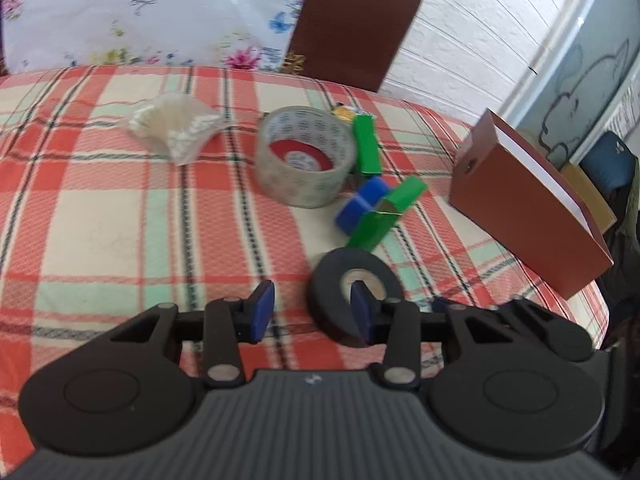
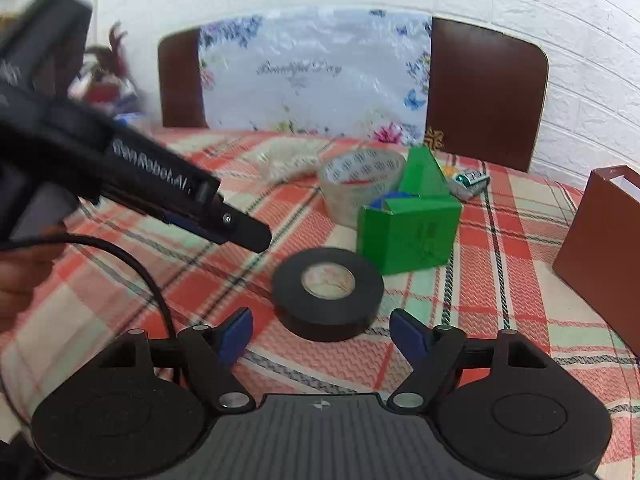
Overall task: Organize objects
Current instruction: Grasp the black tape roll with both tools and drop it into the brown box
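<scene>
A black tape roll (image 1: 352, 296) lies flat on the plaid cloth; it also shows in the right wrist view (image 2: 326, 300). My left gripper (image 1: 312, 314) is open, its right finger over the roll's core and its left finger outside the roll. My right gripper (image 2: 320, 334) is open and empty, just short of the roll. Behind the roll lie a green box (image 2: 412, 228) with a blue piece (image 1: 362, 204), a clear tape roll (image 1: 306, 156), another green box (image 1: 366, 144), a battery pack (image 2: 470, 182) and a clear plastic bag (image 1: 176, 126).
A brown open box (image 1: 528, 208) stands at the right edge of the table (image 1: 100, 220); it also shows in the right wrist view (image 2: 600, 248). Brown chairs (image 2: 484, 92) and a flowered bag (image 2: 312, 72) stand behind. The left gripper's body (image 2: 132, 176) crosses the right wrist view.
</scene>
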Action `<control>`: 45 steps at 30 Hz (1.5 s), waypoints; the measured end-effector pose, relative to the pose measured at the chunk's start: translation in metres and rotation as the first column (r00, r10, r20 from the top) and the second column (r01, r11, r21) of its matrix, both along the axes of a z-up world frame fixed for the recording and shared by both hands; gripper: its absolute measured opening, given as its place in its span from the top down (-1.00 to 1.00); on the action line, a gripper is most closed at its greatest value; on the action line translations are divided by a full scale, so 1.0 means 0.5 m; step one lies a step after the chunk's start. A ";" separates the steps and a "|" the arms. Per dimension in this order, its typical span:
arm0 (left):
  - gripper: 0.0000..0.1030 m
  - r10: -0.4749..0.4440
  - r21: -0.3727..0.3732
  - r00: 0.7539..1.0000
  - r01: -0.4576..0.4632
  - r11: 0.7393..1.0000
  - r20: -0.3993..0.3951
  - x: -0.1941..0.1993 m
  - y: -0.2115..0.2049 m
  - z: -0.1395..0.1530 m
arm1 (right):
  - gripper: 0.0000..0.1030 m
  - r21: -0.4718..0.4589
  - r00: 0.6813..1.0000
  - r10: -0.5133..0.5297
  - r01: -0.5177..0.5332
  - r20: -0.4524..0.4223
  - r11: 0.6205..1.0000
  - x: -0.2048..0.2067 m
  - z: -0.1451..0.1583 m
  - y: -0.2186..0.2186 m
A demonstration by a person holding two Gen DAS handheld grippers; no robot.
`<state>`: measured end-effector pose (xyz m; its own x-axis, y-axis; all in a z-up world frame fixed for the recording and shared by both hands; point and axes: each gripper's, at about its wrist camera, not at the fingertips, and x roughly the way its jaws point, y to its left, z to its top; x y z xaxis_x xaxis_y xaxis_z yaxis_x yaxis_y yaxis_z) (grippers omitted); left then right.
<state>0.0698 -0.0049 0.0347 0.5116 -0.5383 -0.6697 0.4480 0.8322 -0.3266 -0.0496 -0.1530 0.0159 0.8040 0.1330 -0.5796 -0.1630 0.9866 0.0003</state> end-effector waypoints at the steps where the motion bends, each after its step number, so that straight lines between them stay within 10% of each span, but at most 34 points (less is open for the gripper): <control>1: 0.15 -0.013 0.012 1.000 0.013 1.000 0.008 -0.001 -0.016 -0.001 | -0.42 0.014 1.000 -0.013 0.013 -0.012 1.000 0.008 -0.005 -0.009; 9: 0.42 -0.011 0.067 0.998 0.016 0.998 -0.067 0.015 -0.049 -0.029 | -0.35 0.041 0.999 0.030 -0.029 -0.037 0.999 0.063 -0.031 -0.024; 13: 0.44 -0.084 0.143 0.995 0.076 0.987 0.053 -0.028 -0.099 0.041 | -0.35 0.115 0.999 0.004 -0.008 0.033 0.993 0.028 0.001 -0.062; 21: 0.44 -0.319 0.204 0.894 0.265 0.943 0.314 -0.072 -0.347 0.182 | -0.35 -0.029 0.912 -0.219 0.243 0.346 0.970 -0.061 0.107 -0.210; 29: 0.44 -0.464 0.133 0.830 0.446 0.885 0.308 -0.074 -0.597 0.167 | -0.35 0.002 0.817 -0.481 0.506 0.318 0.862 -0.096 0.133 -0.450; 32: 0.43 -0.505 0.144 0.820 0.484 0.863 0.269 -0.079 -0.646 0.140 | -0.06 0.013 0.807 -0.517 0.536 0.286 0.844 -0.095 0.124 -0.502; 45: 0.38 -0.346 0.032 0.899 0.351 0.936 0.268 -0.080 -0.478 0.154 | -0.18 0.099 0.789 -0.455 0.458 0.413 0.884 -0.141 0.092 -0.390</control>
<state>0.0298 -0.2440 0.1120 0.4462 -0.7247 -0.5250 0.7803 0.6024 -0.1684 -0.1200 -0.3481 0.0619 0.9328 -0.3126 -0.1792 0.3229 0.9460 0.0303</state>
